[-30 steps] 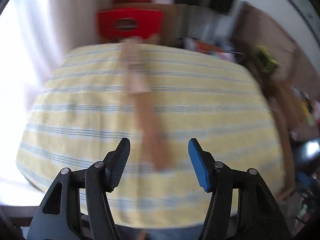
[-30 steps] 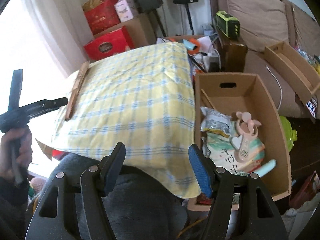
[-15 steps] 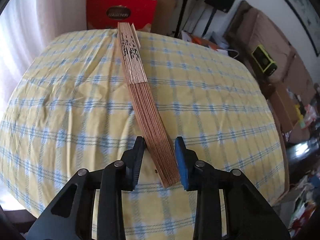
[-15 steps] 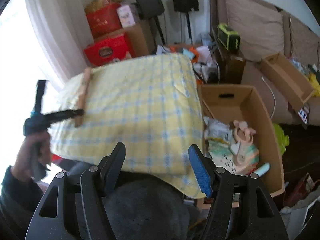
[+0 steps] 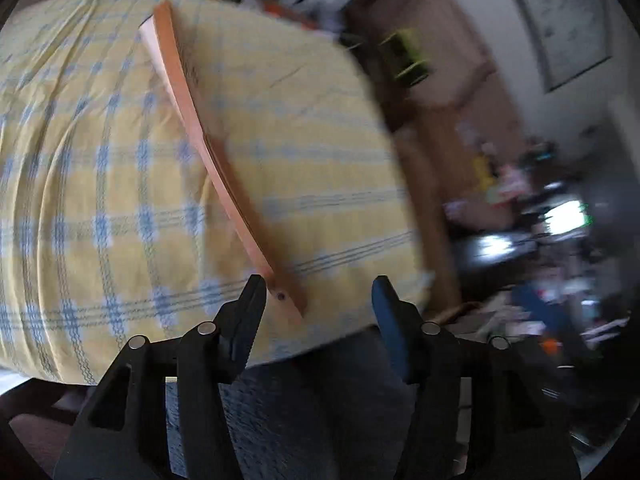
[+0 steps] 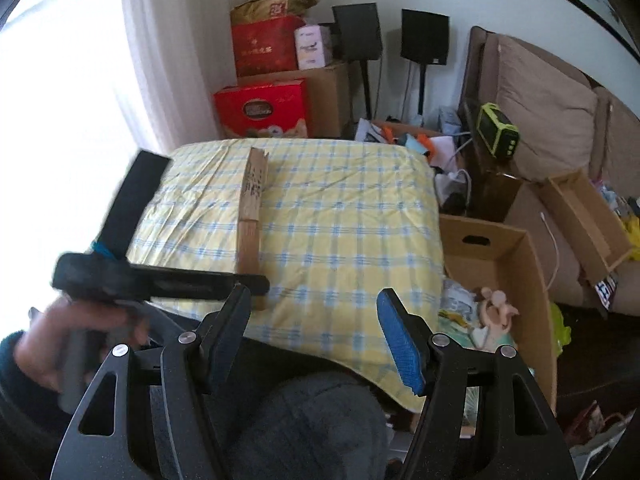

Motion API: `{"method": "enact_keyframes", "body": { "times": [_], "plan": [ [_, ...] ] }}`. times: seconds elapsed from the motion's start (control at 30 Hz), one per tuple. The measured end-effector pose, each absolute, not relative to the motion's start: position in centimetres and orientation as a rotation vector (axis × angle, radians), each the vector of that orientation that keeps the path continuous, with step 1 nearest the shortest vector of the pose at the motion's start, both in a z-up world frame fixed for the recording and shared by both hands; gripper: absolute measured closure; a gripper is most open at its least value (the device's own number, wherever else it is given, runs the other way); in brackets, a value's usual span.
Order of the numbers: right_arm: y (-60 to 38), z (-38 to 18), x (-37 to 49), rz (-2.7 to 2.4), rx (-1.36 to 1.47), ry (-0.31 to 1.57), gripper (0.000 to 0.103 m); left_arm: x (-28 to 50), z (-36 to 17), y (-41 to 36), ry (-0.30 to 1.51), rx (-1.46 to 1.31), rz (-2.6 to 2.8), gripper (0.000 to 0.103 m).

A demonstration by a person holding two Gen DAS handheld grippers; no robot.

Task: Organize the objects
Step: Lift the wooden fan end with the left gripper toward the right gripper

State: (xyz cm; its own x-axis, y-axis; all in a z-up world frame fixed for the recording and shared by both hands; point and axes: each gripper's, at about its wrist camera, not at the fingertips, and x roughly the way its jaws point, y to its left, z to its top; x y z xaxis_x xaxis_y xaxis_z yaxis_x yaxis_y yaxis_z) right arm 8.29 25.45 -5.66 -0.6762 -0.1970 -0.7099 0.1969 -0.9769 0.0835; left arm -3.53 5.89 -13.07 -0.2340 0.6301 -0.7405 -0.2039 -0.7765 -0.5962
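Two views, left wrist first. My left gripper [image 5: 318, 300] has its fingers wide, gripping nothing. Folded fan [image 5: 216, 156] lies on the yellow checked cloth [image 5: 80, 200], running from upper left of frame down to lower centre; its pivot end sits just beside my left finger, apart from the other one. Frame is blurred, right side unreadable.

Right wrist view: my right gripper [image 6: 316, 316] is also spread wide and empty, hovering at the near edge of the cloth. Fan [image 6: 251, 216] lies left of centre, with the left gripper's tip reaching it from the left edge of frame. Cardboard box [image 6: 516, 264] at right, beside the cloth, holds a pink toy-like item [image 6: 494, 308] and some packets [image 6: 456, 300]; can't identify more. Second box [image 6: 580, 216] further right, contents unclear.

Judgement: fan is laid out on the cloth, box still mostly full, so most of the sorting is left.
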Motion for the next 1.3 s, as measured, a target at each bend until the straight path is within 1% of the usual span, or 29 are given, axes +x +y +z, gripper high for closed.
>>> {"method": "enact_keyframes", "body": {
  "times": [0.03,0.1,0.13,0.2,0.3,0.37,0.47,0.53,0.6,0.63,0.73,0.8,0.83,0.87,0.9,0.93,1.0,1.07,1.13,1.17,1.23,1.27,1.3],
  "plan": [
    [25.8,-5.6,8.7,-2.709,1.143,-0.01,0.036,-3.8,-12.2,4.9,-0.528,-1.472,2.085,0.045],
    [26.7,-5.4,9.2,-2.726,1.146,-0.03,0.035,-4.7,-10.4,2.1,-0.54,-1.438,2.21,0.029],
    [26.9,-5.5,9.3,-2.726,1.151,-0.034,0.035,-5.2,-9.9,0.8,-0.544,-1.432,2.262,0.026],
    [26.8,-5.7,8.9,-2.722,1.164,-0.043,0.035,-6.0,-9.5,-2.1,-0.582,-1.45,2.333,0.025],
    [25.5,-6.3,7.5,-2.675,1.17,-0.065,0.035,-6.3,-10.0,-5.9,-0.704,-1.478,2.367,0.025],
    [23.6,-7.0,6.4,-2.642,1.175,-0.014,0.035,-6.5,-10.7,-7.3,-0.755,-1.493,2.38,0.024],
    [20.5,-8.6,4.6,-2.625,1.166,0.108,0.035,-7.3,-12.4,-7.5,-0.804,-1.526,2.379,0.02],
    [18.7,-10.4,3.2,-2.602,1.193,0.178,0.035,-7.8,-13.5,-6.9,-0.813,-1.544,2.359,0.02],
    [17.3,-12.1,2.1,-2.591,1.227,0.255,0.038,-8.3,-14.5,-6.4,-0.799,-1.567,2.343,0.02],
    [17.2,-12.6,1.9,-2.594,1.225,0.272,0.038,-8.6,-14.9,-6.2,-0.79,-1.571,2.34,0.02],
    [17.3,-13.9,1.4,-2.622,1.238,0.269,0.038,-9.7,-15.3,-4.8,-0.746,-1.581,2.342,0.019],
    [17.6,-14.7,1.0,-2.623,1.245,0.229,0.039,-10.8,-15.4,-3.6,-0.727,-1.578,2.344,0.015],
    [17.7,-14.9,0.8,-2.619,1.244,0.213,0.044,-11.4,-15.5,-3.1,-0.711,-1.584,2.343,0.014],
    [17.8,-15.2,0.6,-2.614,1.241,0.193,0.062,-12.3,-15.8,-2.0,-0.677,-1.604,2.337,0.014],
    [17.8,-15.4,0.4,-2.605,1.247,0.185,0.086,-12.9,-15.8,-1.4,-0.654,-1.62,2.332,0.014],
    [17.7,-15.9,0.2,-2.574,1.273,0.169,0.094,-13.5,-16.0,-0.7,-0.628,-1.634,2.332,0.014],
    [17.7,-16.1,0.3,-2.546,1.269,0.147,0.094,-14.8,-16.2,0.5,-0.58,-1.649,2.338,0.014],
    [17.7,-15.9,0.8,-2.554,1.249,0.166,0.095,-16.2,-16.6,1.4,-0.544,-1.687,2.35,0.013],
    [17.8,-15.7,1.3,-2.558,1.243,0.186,0.095,-17.4,-16.7,2.1,-0.507,-1.687,2.394,0.008],
    [17.9,-15.7,1.5,-2.56,1.245,0.202,0.095,-18.2,-16.8,2.6,-0.474,-1.692,2.418,0.003],
    [17.9,-15.7,1.9,-2.565,1.246,0.22,0.095,-19.9,-17.2,4.0,-0.327,-1.732,2.509,0.001],
    [17.9,-15.5,2.0,-2.567,1.248,0.226,0.095,-20.8,-17.5,4.9,-0.22,-1.761,2.56,0.001],
    [17.8,-15.6,2.2,-2.565,1.25,0.239,0.095,-21.2,-17.7,5.4,-0.173,-1.767,2.583,0.001]
  ]
}}
